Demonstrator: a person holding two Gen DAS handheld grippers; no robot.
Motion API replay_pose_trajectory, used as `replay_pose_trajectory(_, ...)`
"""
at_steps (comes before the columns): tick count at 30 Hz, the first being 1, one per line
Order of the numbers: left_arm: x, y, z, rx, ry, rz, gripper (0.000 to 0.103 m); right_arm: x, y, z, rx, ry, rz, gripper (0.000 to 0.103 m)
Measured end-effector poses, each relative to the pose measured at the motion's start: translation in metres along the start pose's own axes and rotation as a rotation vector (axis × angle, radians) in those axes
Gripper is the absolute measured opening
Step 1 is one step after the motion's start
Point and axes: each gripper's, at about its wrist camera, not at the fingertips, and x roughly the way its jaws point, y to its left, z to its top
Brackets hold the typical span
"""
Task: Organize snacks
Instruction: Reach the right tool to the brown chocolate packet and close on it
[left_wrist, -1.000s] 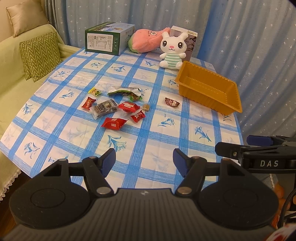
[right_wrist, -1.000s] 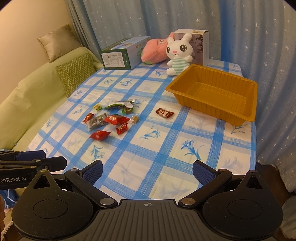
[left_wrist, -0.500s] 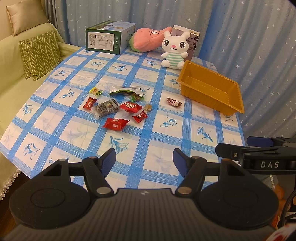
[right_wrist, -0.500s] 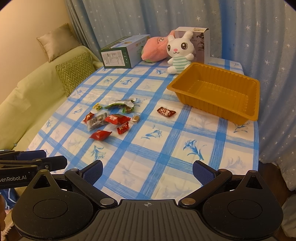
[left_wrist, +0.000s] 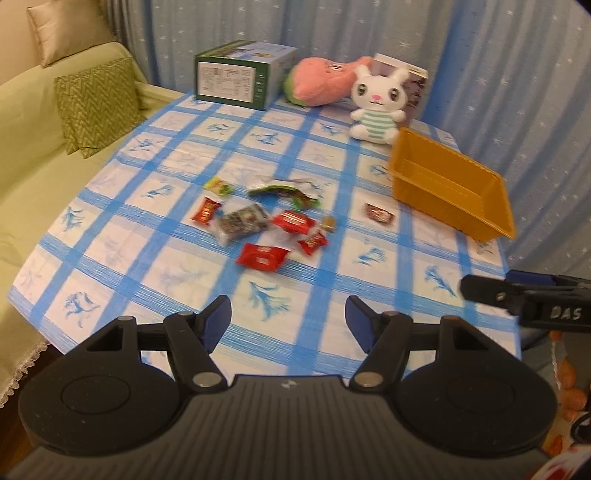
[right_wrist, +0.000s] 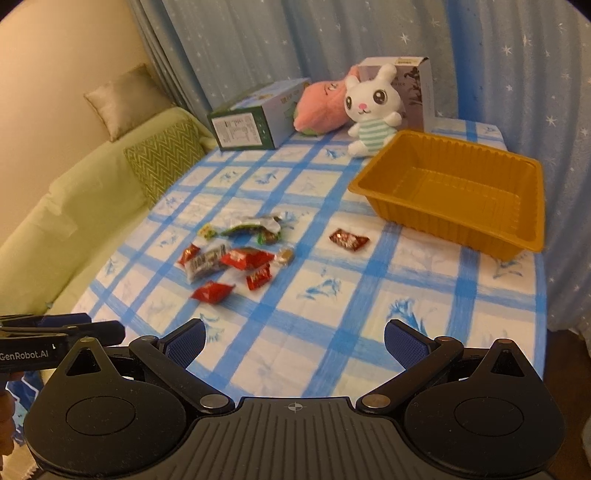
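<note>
Two claws hang over the near edge of the checked surface (right_wrist: 332, 325), both spread wide and gripping nothing: the left claw (left_wrist: 288, 321) faces the scatter of snacks, the right claw (right_wrist: 293, 341) sits nearer the orange tray (right_wrist: 373, 184); nothing has been picked up, and the tray looks empty, so the sorting appears to be at its very start. The snacks lie loose mid-surface, well apart from either claw; a red packet (left_wrist: 262, 256) is nearest the left claw, a small red candy (left_wrist: 313, 242) just beyond it, and a dark wrapped sweet (right_wrist: 349, 240) lies alone, near the tray's front wall. The next move likely calls for a reach forward and down, fingers straddling one flat packet; thin wrappers lying flush may slip, so a low, square approach seems wise.
</note>
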Motion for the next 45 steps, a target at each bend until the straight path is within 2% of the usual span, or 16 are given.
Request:
replay_pose_trajectory(6,0.013,0.026,0.012,-0.017,-0.027,0.062,0.067,0.022,-0.015,0.016,-0.072,-0.105,0.015,0.103)
replay_pose_trajectory(9,0.025,0.038,0.018,-0.004,-0.045,0.081,0.067,0.038,-0.023,0.023,-0.113,-0.122,0.036,0.092)
replay_pose_trajectory(11,0.035,0.045,0.021,-0.003,-0.039,0.087,0.067,0.051,-0.026,0.028,-0.133,-0.102,0.013,0.089)
replay_pose_trajectory(14,0.048,0.056,0.027,-0.007,-0.031,0.084,0.067,0.072,-0.033,0.034,-0.183,-0.094,0.027,0.085)
replay_pose_trajectory(16,0.058,0.063,0.030,-0.008,-0.028,0.083,0.067,0.085,-0.036,0.037,-0.215,-0.082,0.043,0.078)
replay_pose_trajectory(20,0.075,0.077,0.038,-0.006,-0.018,0.090,0.067,0.112,-0.037,0.044,-0.289,-0.062,0.023,0.071)
replay_pose_trajectory(22,0.083,0.083,0.041,-0.006,-0.012,0.096,0.067,0.126,-0.040,0.047,-0.322,-0.042,0.008,0.062)
replay_pose_trajectory(28,0.103,0.099,0.050,-0.016,0.010,0.095,0.067,0.168,-0.054,0.055,-0.380,0.001,-0.015,0.050)
replay_pose_trajectory(31,0.112,0.103,0.053,-0.015,0.021,0.092,0.067,0.187,-0.057,0.058,-0.412,0.024,-0.035,0.046)
replay_pose_trajectory(41,0.134,0.115,0.064,-0.005,0.050,0.071,0.067,0.220,-0.061,0.059,-0.431,0.061,-0.064,0.044)
replay_pose_trajectory(45,0.143,0.118,0.069,0.008,0.056,0.057,0.066,0.227,-0.061,0.060,-0.429,0.070,-0.068,0.036)
